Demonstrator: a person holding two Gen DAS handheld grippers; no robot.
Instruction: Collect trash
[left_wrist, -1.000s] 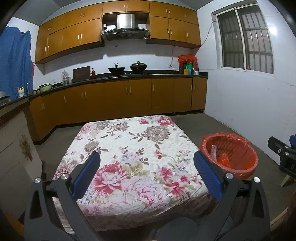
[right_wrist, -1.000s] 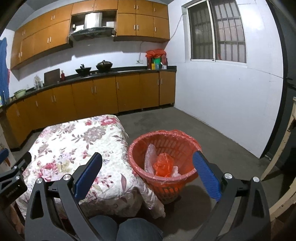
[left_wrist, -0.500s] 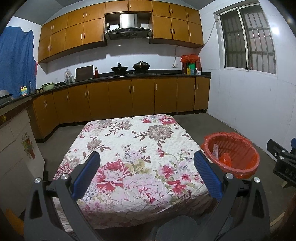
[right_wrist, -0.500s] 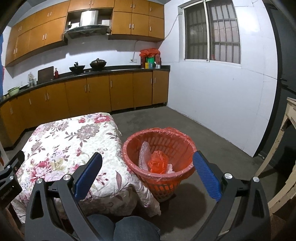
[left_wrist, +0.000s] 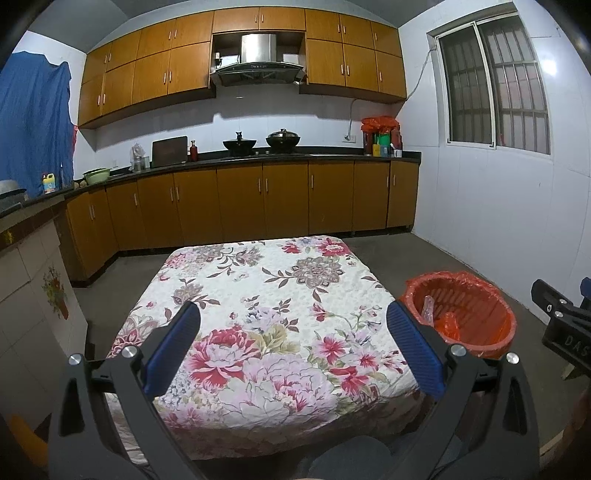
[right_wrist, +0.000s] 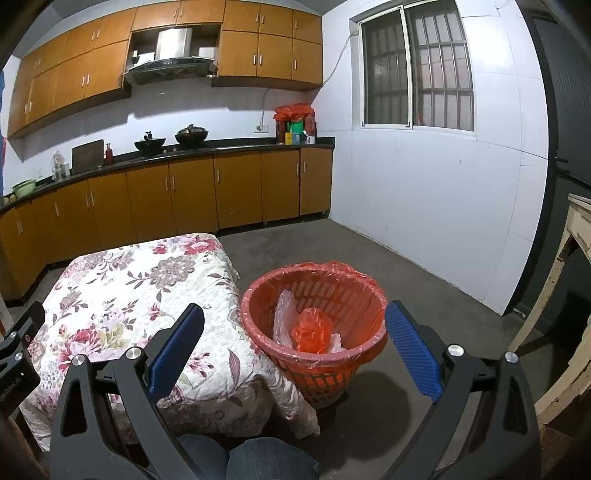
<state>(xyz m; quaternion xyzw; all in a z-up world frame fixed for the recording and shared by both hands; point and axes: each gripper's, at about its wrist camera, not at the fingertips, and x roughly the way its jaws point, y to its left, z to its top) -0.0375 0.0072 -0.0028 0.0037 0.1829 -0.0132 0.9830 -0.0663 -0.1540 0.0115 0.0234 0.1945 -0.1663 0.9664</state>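
Note:
A red basket (right_wrist: 314, 354) lined with a red plastic bag stands on the floor right of the table. Inside lie a clear plastic wrapper (right_wrist: 284, 317), a crumpled red bag (right_wrist: 312, 328) and something white. The basket also shows in the left wrist view (left_wrist: 465, 321). My left gripper (left_wrist: 293, 341) is open and empty above the near part of the floral-cloth table (left_wrist: 266, 295). My right gripper (right_wrist: 293, 339) is open and empty, above and in front of the basket. No loose trash shows on the tablecloth.
Wooden kitchen cabinets (left_wrist: 240, 199) and a counter with pots run along the far wall. A white wall with a barred window (right_wrist: 417, 66) is on the right. A worn cream table leg (right_wrist: 554, 295) stands at far right. The person's knees (right_wrist: 251, 458) are below.
Both grippers have risen and tilted up slightly, so the table and basket sit lower in view. Both stay open and empty.

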